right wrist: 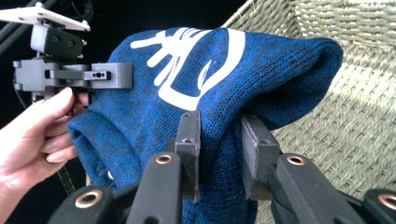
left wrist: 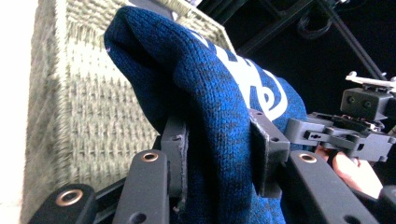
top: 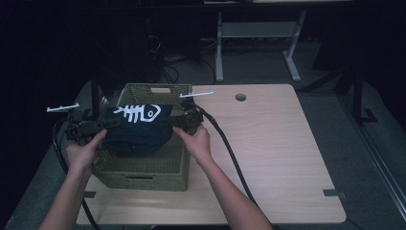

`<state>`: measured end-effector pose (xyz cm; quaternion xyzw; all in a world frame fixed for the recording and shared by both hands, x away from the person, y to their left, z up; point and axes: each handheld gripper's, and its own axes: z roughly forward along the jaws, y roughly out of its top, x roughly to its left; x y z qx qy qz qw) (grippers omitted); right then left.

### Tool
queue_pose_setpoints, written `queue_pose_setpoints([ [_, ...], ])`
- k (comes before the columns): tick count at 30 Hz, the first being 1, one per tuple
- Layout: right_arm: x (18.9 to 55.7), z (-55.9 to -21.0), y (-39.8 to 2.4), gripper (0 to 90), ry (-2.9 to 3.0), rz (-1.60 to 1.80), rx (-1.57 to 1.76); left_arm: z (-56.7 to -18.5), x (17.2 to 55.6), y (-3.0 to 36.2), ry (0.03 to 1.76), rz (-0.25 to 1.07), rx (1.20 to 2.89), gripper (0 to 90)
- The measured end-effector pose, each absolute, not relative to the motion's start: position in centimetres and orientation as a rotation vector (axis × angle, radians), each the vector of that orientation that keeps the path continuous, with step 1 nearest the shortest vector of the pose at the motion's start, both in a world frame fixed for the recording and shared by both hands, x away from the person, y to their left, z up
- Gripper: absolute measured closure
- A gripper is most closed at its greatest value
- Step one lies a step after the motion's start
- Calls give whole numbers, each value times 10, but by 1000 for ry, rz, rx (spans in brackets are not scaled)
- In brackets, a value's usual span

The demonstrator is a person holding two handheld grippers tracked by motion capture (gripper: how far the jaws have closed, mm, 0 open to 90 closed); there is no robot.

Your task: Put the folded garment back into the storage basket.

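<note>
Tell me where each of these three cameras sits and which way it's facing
High view: above the person's side, looking forward and down on the table; both forearms, left gripper and right gripper show.
Left gripper view: rides the left gripper, looking along its jaws clamped on the blue sweater, woven basket behind.
Right gripper view: rides the right gripper, also clamped on the sweater.
Shared: both gripper views show the sweater and basket.

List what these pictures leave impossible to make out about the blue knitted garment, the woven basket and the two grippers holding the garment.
- What kind of garment it is: bunched up in all three views.
- Basket contents: high view, the garment hangs over its inside.
- White print: folds cut it off in both gripper views.
- Left gripper and right gripper finger pads: buried in the knit they pinch.
- Floor beyond the table: too dark.
</note>
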<state>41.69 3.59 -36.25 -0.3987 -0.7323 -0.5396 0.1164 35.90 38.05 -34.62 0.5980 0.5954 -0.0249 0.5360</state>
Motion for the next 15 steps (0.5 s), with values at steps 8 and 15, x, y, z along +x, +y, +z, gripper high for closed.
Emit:
queue_pose_setpoints([
  [8, 414, -374, 37, 707, -2175, -1555, -1192, -353, 363, 379, 1445, -66, 1446, 607],
  [15, 412, -381, 34, 704, -2173, -1554, -1207, -354, 364, 374, 1457, -26, 1487, 658],
])
